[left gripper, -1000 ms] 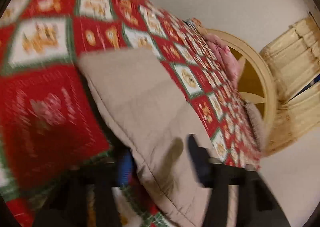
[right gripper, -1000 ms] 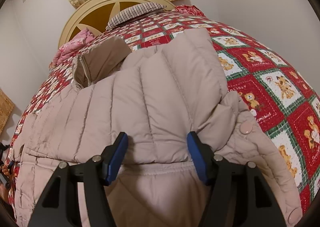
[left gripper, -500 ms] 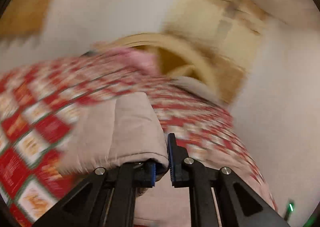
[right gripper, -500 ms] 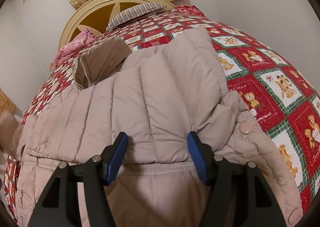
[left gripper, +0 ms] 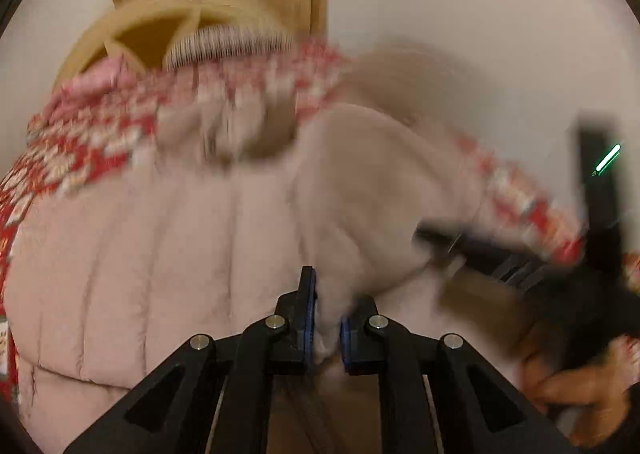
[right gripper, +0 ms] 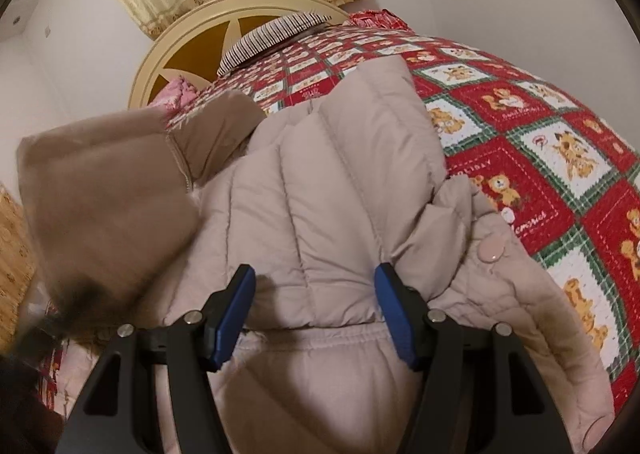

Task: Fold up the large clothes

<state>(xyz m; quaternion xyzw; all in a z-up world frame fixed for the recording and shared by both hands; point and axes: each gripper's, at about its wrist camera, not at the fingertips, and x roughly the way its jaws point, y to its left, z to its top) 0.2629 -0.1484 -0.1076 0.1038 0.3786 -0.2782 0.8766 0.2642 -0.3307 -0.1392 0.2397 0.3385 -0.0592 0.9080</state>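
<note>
The jacket [right gripper: 320, 190] lies on the quilt [right gripper: 560, 158] of the bed, long axis running toward the headboard [right gripper: 192, 42], collar [right gripper: 216, 126] at that end. The left gripper [left gripper: 326, 318] is clamped on a sleeve [left gripper: 360, 190], raised over the jacket body. The right gripper [right gripper: 316, 310] hovers low over the hem with jaws spread, holding nothing. Quilt text reads "Memories" [right gripper: 530, 223]; other lettering is illegible.
</note>
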